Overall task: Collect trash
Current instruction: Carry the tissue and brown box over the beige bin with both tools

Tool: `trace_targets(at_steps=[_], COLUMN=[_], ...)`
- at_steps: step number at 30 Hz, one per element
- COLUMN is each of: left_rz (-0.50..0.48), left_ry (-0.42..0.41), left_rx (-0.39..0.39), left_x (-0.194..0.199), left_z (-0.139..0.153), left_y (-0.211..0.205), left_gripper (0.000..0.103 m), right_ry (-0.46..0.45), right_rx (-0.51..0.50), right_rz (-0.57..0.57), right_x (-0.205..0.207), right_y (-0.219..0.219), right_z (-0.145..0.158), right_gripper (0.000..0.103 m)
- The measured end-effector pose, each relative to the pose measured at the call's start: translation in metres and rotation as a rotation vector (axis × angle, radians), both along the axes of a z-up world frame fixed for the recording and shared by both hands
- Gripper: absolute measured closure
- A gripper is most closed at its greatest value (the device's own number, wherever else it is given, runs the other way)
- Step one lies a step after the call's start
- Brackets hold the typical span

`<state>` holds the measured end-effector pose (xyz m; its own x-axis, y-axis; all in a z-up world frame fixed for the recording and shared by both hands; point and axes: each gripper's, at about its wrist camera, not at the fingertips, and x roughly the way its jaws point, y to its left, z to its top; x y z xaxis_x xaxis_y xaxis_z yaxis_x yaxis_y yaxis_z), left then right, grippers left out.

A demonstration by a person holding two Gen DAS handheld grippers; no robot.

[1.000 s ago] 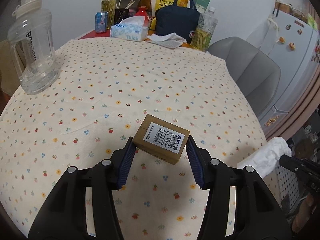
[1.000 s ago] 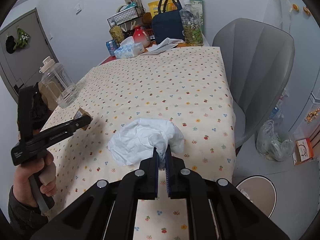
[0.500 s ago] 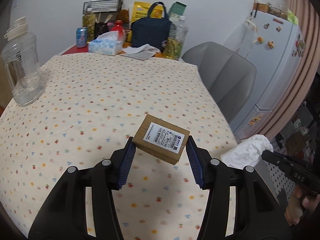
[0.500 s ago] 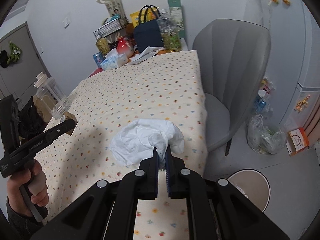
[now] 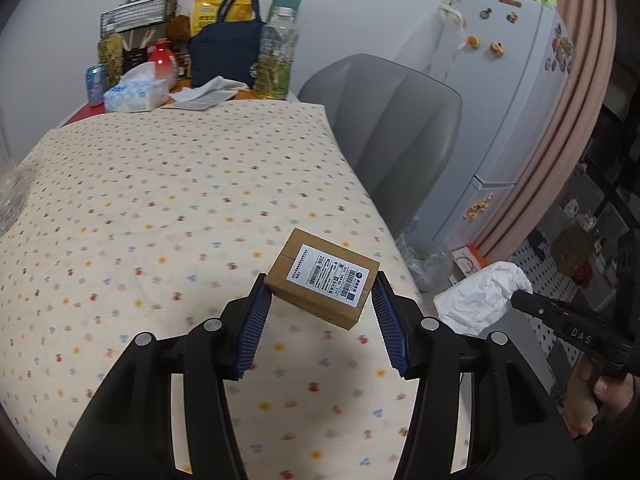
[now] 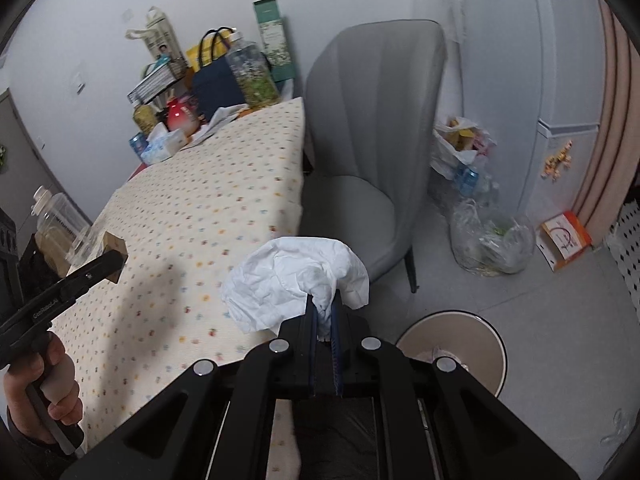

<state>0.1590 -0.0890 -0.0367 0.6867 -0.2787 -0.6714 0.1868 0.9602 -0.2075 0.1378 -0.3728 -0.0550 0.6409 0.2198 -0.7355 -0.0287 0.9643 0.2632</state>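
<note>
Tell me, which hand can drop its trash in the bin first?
Probably the right. The right gripper holds the crumpled tissue past the table edge, near the round bin on the floor. The left gripper holds the cardboard box over the table.

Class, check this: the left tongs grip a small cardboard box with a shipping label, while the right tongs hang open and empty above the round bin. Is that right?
Not quite. The left tongs do grip the labelled box, but the right tongs are shut on a crumpled white tissue, near the round bin on the floor. The right wrist view shows it.
</note>
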Motion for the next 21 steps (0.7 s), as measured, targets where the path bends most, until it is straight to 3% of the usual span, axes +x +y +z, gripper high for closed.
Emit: trace_targets(at_steps=[21], left_rz=[-0.161], left_ry=[0.09], left_rx=[0.072], left_x=[0.028], left_z=[-0.034], left_y=[-0.118], left_gripper=[0.051], right_ry=[0.139], right_rx=[0.07], right_rz=[-0.177], right_x=[0.001], right_y=[-0.111], right_z=[-0.089], right_gripper=[0.093])
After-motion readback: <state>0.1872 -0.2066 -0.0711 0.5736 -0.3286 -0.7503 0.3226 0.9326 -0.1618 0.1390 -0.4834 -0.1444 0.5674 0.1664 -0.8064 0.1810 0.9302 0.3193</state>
